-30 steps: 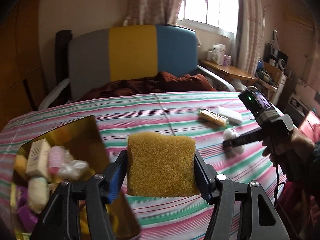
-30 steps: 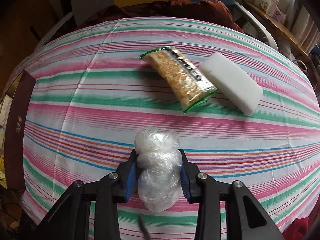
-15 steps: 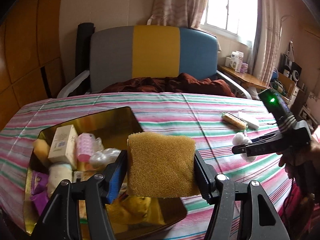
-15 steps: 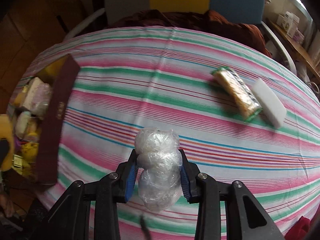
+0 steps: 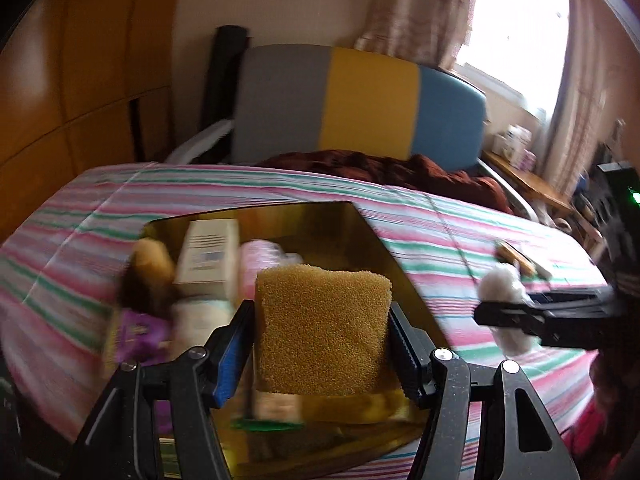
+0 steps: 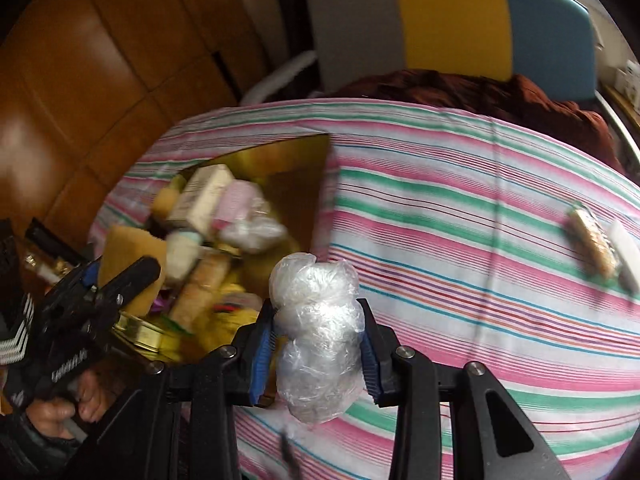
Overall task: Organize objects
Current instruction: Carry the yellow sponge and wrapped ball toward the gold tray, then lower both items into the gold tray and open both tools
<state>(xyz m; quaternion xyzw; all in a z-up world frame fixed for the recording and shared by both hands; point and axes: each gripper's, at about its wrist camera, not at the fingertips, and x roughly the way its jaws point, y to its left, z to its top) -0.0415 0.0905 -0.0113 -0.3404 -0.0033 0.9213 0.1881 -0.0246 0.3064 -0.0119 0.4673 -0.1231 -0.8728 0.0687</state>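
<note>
My left gripper (image 5: 322, 340) is shut on a yellow-brown sponge (image 5: 322, 324) and holds it over the gold box (image 5: 320, 220), which is full of small items. My right gripper (image 6: 316, 350) is shut on a clear plastic bag of white balls (image 6: 316, 332), above the striped cloth just right of the gold box (image 6: 296, 160). The right gripper with its bag (image 5: 504, 300) also shows at the right of the left wrist view. The left gripper and sponge (image 6: 132, 256) show at the left of the right wrist view.
A snack bar packet (image 6: 592, 248) and a white block (image 6: 626, 248) lie on the striped tablecloth (image 6: 480, 200) at the far right. A grey, yellow and blue headboard (image 5: 360, 108) and a brown blanket (image 5: 380, 168) lie behind. Wood panels stand at the left.
Both grippers have swung left towards the gold box. The left one now holds the sponge over the box; the right one has carried its bag close to the box's right side.
</note>
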